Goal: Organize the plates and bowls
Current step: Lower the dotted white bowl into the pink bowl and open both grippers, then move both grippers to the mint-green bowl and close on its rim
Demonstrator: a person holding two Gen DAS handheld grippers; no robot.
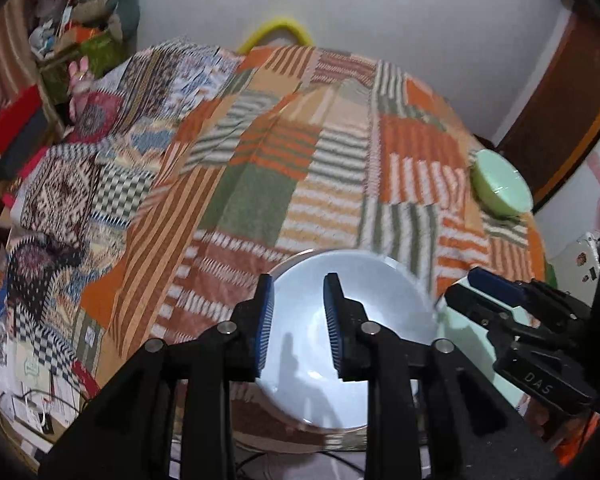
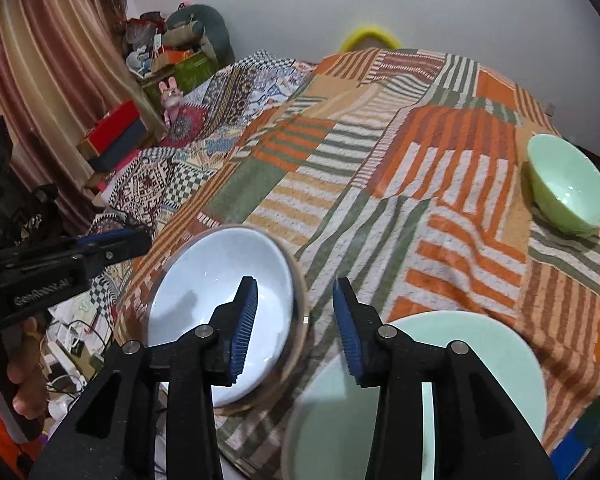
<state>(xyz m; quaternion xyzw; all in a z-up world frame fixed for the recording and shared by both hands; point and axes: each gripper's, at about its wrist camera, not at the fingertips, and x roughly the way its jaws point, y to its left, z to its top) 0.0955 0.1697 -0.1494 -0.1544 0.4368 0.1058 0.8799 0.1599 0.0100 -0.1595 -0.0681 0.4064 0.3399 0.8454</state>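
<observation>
Patchwork-quilted bed [image 2: 380, 168] carries a pale blue ceramic bowl [image 2: 220, 304]; beside it both grippers' fingers [image 2: 244, 320] hang released, holding nothing.

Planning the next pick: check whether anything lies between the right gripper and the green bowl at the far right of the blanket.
Nothing visible does. Between the right gripper and the green bowl lies only bare striped blanket; the white bowl and green plate sit off that line.
</observation>
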